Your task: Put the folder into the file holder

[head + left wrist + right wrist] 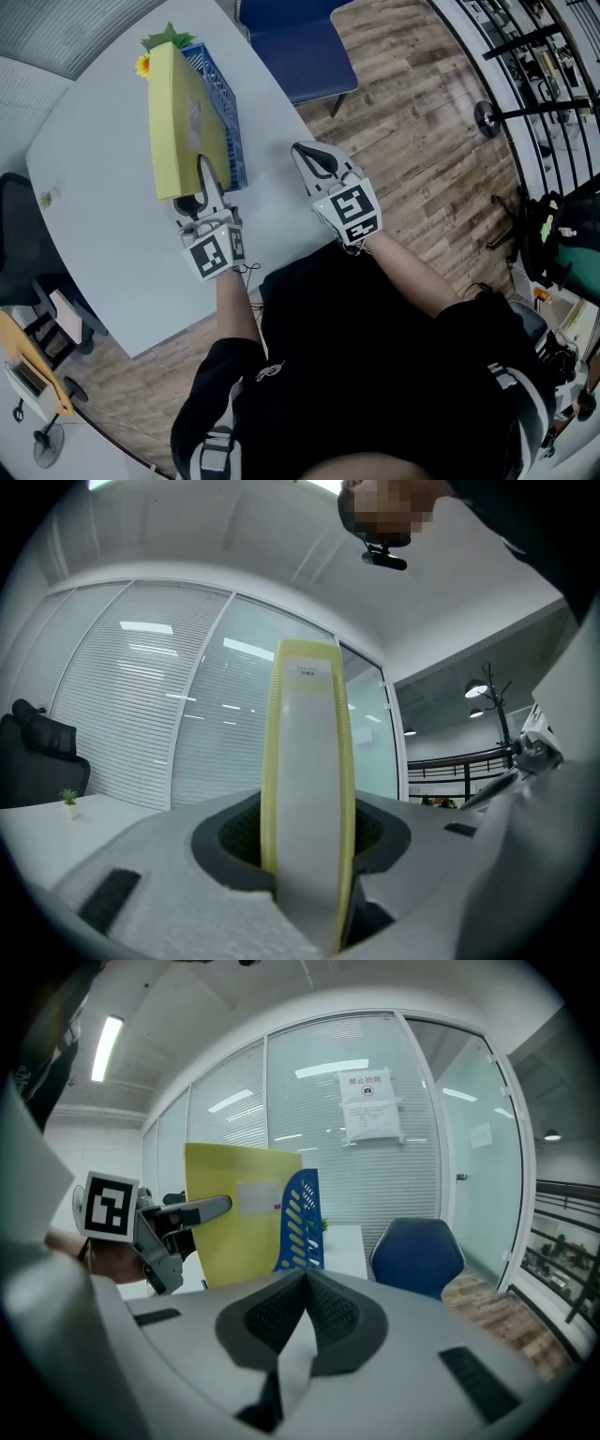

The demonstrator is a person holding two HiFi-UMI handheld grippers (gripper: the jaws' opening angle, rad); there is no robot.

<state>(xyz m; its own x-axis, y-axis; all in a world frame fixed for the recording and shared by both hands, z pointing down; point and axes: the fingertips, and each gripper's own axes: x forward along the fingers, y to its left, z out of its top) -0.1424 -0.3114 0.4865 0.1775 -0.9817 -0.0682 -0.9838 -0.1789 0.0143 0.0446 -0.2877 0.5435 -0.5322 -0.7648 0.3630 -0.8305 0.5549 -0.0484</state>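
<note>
A yellow folder [183, 117] stands upright on edge over the white table [103, 159], close against the left side of the blue perforated file holder [225, 122]. My left gripper [202, 176] is shut on the folder's near edge. In the left gripper view the folder's spine [307, 761] rises edge-on between the jaws of the left gripper [306, 841]. My right gripper [312, 157] hovers off to the right near the table's edge, shut and holding nothing. The right gripper view shows the right gripper [305, 1283] closed, with the folder [234, 1232], the file holder [300, 1218] and the left gripper [173, 1218] beyond.
A blue chair [300, 47] stands past the table's far right edge. A green plant with a yellow flower [159, 45] sits behind the file holder. A small potted plant [45, 199] is at the table's left edge. A black chair [14, 234] stands left.
</note>
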